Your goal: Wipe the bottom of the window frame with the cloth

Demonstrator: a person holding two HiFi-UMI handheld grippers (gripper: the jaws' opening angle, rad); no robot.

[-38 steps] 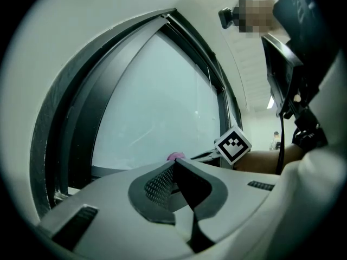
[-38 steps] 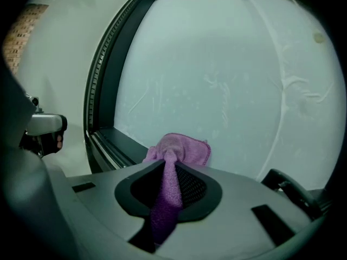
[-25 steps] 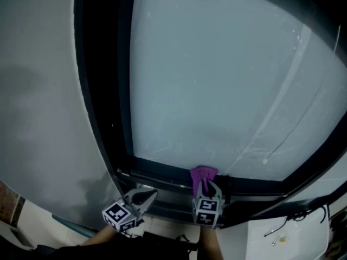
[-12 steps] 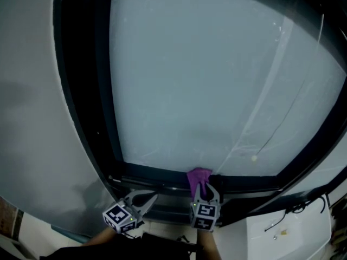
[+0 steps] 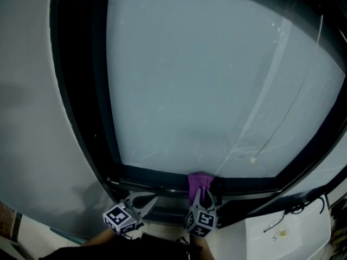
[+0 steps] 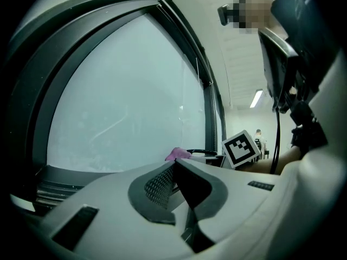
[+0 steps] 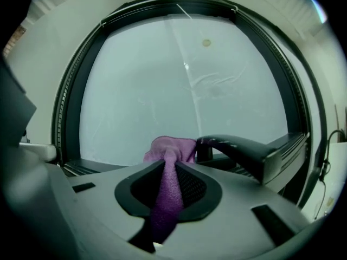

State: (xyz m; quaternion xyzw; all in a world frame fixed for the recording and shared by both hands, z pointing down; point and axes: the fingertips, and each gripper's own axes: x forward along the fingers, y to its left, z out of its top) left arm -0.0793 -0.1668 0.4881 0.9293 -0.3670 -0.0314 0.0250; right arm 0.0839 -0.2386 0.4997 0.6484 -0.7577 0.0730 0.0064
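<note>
**Purple cloth held at the bottom of the window frame**

The right gripper (image 7: 171, 168) pinches a purple cloth (image 7: 168, 147) between its jaws. The cloth's bunched end pokes out past the tips and lies against the dark bottom rail of the window frame (image 5: 157, 176), just beside a black handle (image 7: 238, 145) on its right. The left gripper (image 6: 172, 168) has its jaws pressed together with nothing between them. In the head view it hangs to the left of the right gripper, near the frame's lower left corner and apart from the cloth. Above both, the pale pane (image 5: 200, 91) fills the frame, crossed by a faint slanting streak.
</note>
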